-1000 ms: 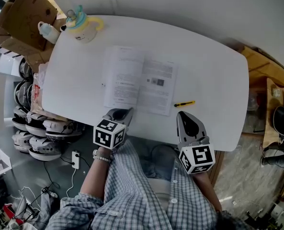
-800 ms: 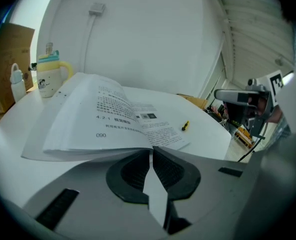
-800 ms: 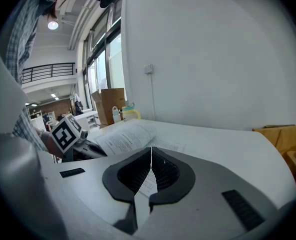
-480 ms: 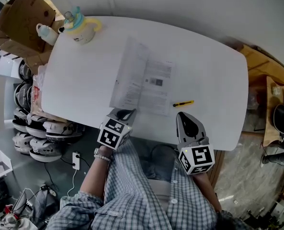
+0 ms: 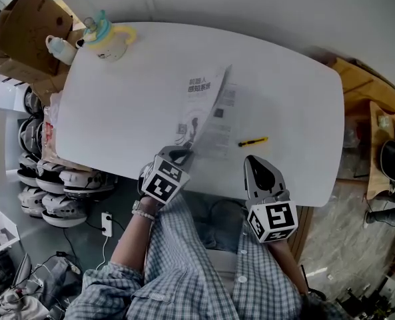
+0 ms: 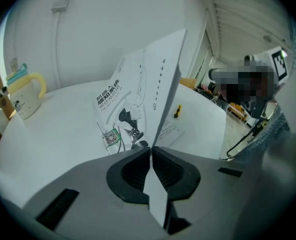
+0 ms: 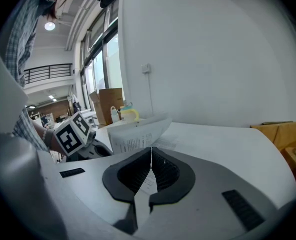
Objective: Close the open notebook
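The thin white notebook lies in the middle of the white table. Its left half, the printed cover, stands raised and leans over toward the right-hand page. My left gripper is shut on the near lower edge of that raised cover; in the left gripper view the sheet runs between the closed jaws of this gripper. My right gripper rests at the near table edge, to the right of the notebook, shut with nothing in it. From the right gripper view the raised cover shows just beyond its jaws.
A small yellow and black pen lies right of the notebook. At the far left corner stands a yellow-handled mug with a teal lid. Past that corner are a white bottle and a cardboard box. Shoes lie on the floor at left.
The left half of the notebook has risen from flat on the table to nearly upright and swung rightward, held by my left gripper, which rolled with it. My right gripper stayed still.
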`<state>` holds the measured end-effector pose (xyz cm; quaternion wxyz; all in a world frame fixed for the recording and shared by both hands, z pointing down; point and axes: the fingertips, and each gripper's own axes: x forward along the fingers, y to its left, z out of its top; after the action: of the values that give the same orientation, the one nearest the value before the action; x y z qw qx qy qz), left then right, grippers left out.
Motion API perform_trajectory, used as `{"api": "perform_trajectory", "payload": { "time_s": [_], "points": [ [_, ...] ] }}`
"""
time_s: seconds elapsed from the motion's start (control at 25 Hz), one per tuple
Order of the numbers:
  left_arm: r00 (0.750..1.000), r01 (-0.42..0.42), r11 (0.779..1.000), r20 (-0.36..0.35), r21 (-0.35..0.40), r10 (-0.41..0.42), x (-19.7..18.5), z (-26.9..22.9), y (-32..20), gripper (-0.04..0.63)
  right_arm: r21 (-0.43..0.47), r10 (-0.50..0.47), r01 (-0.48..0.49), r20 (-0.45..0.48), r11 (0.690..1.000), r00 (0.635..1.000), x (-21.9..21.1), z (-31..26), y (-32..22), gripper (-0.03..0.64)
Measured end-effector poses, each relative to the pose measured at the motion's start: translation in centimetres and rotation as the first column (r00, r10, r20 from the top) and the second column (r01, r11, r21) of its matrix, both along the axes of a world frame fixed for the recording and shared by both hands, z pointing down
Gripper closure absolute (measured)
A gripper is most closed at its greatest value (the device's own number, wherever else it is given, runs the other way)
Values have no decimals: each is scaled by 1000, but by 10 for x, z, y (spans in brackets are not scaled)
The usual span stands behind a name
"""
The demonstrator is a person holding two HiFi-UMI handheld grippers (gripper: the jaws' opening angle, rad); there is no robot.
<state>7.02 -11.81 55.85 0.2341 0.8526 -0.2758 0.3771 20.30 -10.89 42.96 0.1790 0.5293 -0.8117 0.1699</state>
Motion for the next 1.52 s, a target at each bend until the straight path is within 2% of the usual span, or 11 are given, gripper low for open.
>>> {"api": "perform_trajectory", "payload": {
  "time_s": [0.12, 0.28, 0.56, 0.8, 1.0, 1.16, 1.32, 1.52],
  "points": [
    [994, -87, 996, 72, -3, 87, 7, 3, 1, 574, -4, -1, 1, 3, 1000, 1000, -1, 2, 0, 595],
    [968, -184, 983, 174, -4, 182, 13, 7, 1, 572, -2, 0, 0, 6, 1000, 1000, -2, 2, -1, 594],
    [928, -219, 976, 303, -23, 215, 11, 22, 5, 552, -3, 13, -13, 3, 1000, 1000, 4, 2, -2, 594],
    [935, -218, 975, 276, -47, 223, 12, 24, 4, 552, 1, 14, -14, -1, 1000, 1000, 7, 0, -4, 595],
    [961, -179, 983, 208, -41, 183, 13, 13, 0, 552, 13, 12, -12, -1, 1000, 1000, 5, -4, -6, 594],
    [973, -145, 989, 180, -6, 144, 6, 4, -8, 554, 24, -1, 1, -3, 1000, 1000, 1, -7, -10, 594],
    [983, -143, 989, 124, 32, 139, -2, -7, -12, 579, 40, -11, 11, -4, 999, 1000, -8, -12, -14, 594],
    [997, -74, 988, 13, 137, 73, -11, -36, -25, 588, 59, -18, 19, -6, 998, 1000, -16, -18, -15, 594]
  ]
}}
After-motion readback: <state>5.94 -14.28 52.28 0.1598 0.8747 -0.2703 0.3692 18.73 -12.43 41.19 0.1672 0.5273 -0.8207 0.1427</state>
